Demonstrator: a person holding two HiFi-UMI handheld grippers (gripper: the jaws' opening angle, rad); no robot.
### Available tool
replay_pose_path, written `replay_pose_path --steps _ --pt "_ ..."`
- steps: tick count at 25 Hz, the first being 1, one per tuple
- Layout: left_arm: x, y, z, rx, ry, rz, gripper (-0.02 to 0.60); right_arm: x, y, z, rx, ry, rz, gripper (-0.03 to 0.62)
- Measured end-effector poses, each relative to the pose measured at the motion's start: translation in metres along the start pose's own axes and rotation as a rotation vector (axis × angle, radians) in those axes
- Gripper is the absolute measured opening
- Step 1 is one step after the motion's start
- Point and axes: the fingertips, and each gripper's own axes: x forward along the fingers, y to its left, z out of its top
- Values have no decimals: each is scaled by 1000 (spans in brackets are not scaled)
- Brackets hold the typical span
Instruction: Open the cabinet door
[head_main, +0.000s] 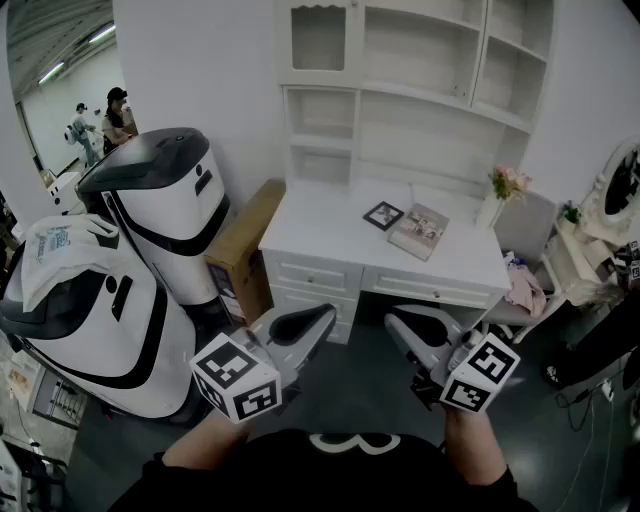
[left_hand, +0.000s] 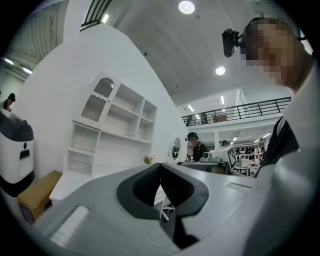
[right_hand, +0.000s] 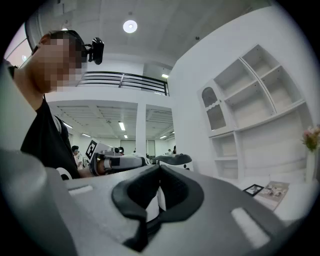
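The white desk hutch (head_main: 420, 90) stands against the far wall. Its small cabinet door (head_main: 318, 40), with an arched pane, is at the top left and is closed. That door (left_hand: 95, 102) also shows in the left gripper view and, at the right, as the door (right_hand: 215, 111) in the right gripper view. My left gripper (head_main: 326, 314) and right gripper (head_main: 394, 321) are held level side by side in front of my body, well short of the desk and far below the door. Both are shut with nothing between the jaws: left gripper (left_hand: 160, 166), right gripper (right_hand: 160, 169).
Two large white and black machines (head_main: 165, 200) (head_main: 90, 320) stand at the left, with a cardboard box (head_main: 245, 245) leaning beside the desk. On the desktop (head_main: 330, 225) lie a picture frame (head_main: 383, 215), a book (head_main: 420, 230) and a flower vase (head_main: 497, 200). A chair with pink cloth (head_main: 525, 290) is at the right.
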Motion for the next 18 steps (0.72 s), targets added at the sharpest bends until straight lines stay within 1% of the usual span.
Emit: replay_pose_path --steps 10,14,18 --pt "-7 -10 2 14 25 -8 9 0 11 4 7 -17 13 2" --pt "-8 -8 4 18 31 -5 9 1 5 6 26 -26 -6 2" --pt "-5 -2 5 7 30 2 9 3 -3 5 39 -28 -26 2"
